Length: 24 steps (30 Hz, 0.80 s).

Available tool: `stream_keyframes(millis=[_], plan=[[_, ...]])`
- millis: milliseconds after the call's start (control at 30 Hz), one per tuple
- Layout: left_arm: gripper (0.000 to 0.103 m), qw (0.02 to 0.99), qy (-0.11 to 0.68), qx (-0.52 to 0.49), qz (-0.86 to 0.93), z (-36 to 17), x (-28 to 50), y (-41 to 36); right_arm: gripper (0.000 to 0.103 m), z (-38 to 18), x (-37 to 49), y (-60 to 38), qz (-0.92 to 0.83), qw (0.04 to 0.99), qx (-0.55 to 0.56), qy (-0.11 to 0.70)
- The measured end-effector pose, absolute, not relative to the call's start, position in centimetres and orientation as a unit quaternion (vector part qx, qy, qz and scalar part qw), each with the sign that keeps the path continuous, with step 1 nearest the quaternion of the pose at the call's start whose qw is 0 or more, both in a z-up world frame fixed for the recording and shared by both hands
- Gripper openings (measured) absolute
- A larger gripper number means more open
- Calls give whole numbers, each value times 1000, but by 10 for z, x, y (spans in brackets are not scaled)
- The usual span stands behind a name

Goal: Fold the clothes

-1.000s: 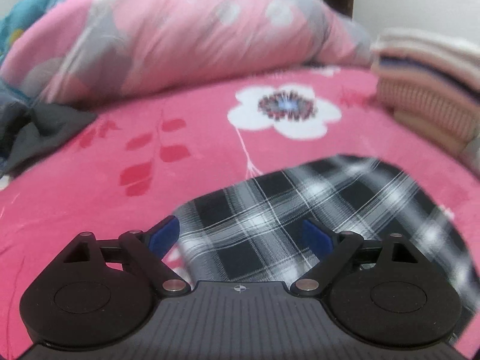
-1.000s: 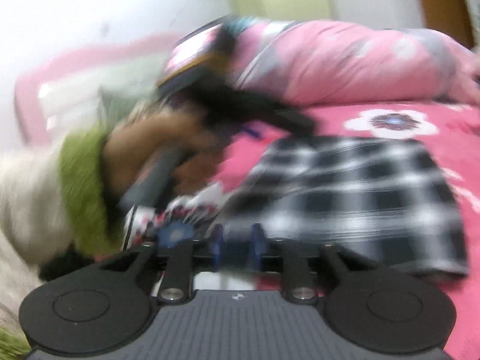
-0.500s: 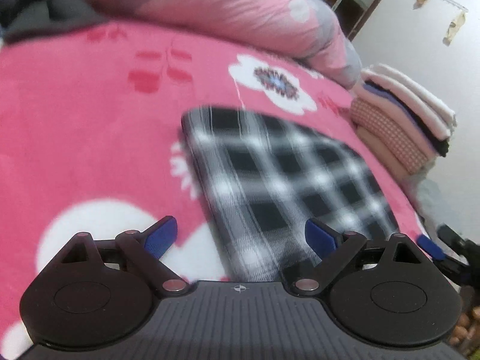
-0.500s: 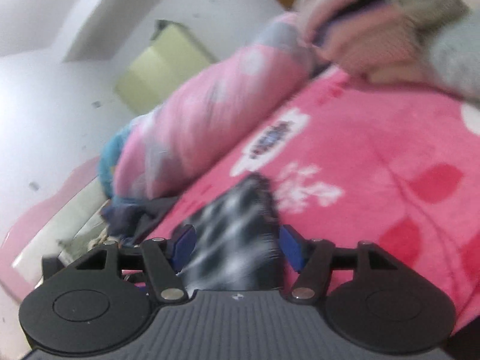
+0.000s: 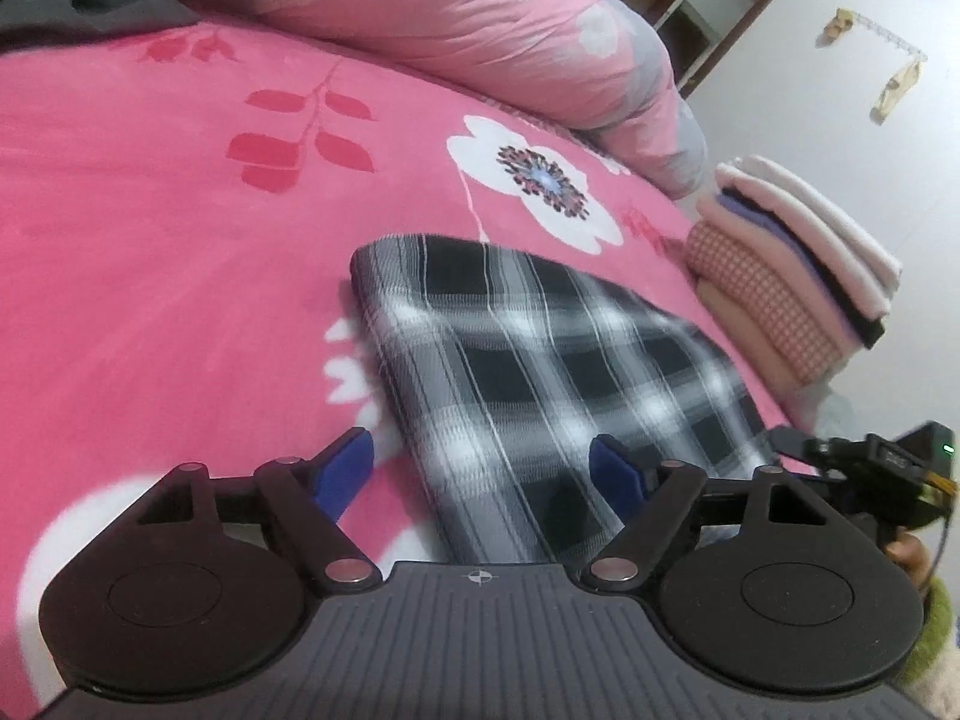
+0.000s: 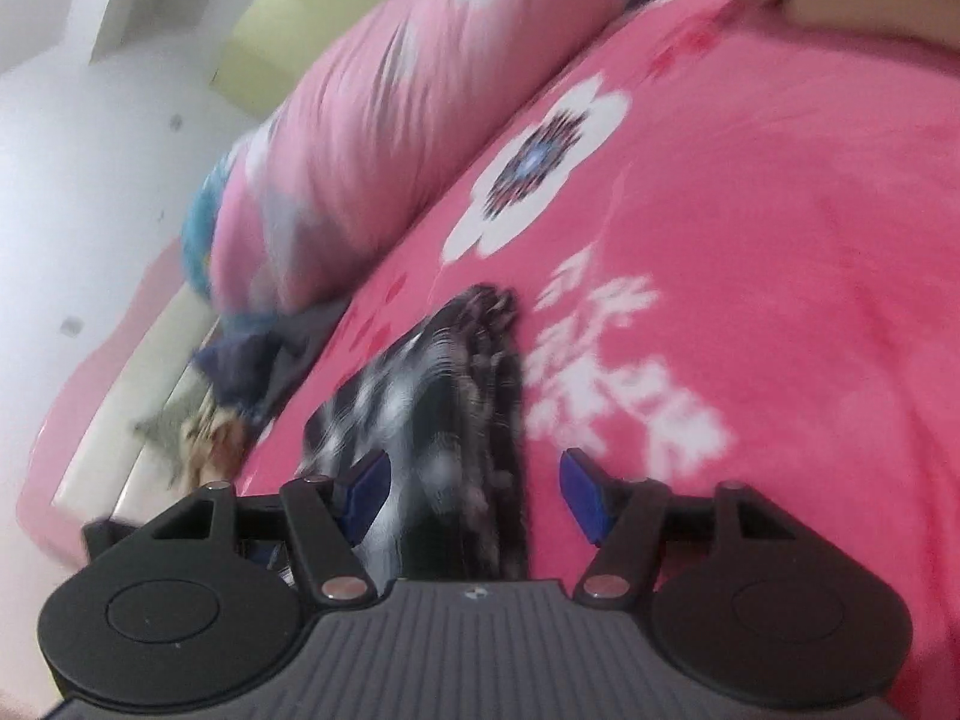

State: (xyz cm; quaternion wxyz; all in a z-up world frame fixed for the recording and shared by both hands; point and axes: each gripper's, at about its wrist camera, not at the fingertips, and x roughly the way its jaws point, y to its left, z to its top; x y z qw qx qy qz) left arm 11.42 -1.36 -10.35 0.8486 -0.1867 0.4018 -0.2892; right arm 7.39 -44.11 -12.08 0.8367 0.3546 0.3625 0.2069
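One folded plaid garment (image 5: 540, 372) lies on the pink flowered bed (image 5: 150, 240), near one stack of folded clothes (image 5: 798, 264). The left gripper (image 5: 483, 474), just closing slightly, and the right gripper (image 6: 474, 495) are both released, astride its edges, grasping nothing.

soft matt woven plaid cloth (image 5: 540, 360) on smooth cotton bedsheet (image 5: 150, 240).

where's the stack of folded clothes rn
In the left wrist view, the stack of folded clothes sits at the right edge of the pink bedspread, beyond the plaid garment.
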Motion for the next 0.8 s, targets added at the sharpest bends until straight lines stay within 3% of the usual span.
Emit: stream_keyframes(millis=[400,500,567,633,800], plan=[[77,821,404,-223,-336,-115,159,-18,65,-135,174,-424,334,742,364,453],[76,817,402,-236,-340,-117,164,-18,59,-137,187,-422,339,730,372,462],[69,819,401,-240,-334,-117,165,-17,55,-136,191,-418,341,732,367,462],[51,825,401,-236,-320,-116,165,-18,52,-134,190,-411,336,745,351,457],[25,834,388,-243,-309,-109,160,-15,40,-115,164,-390,295,812,287,414]])
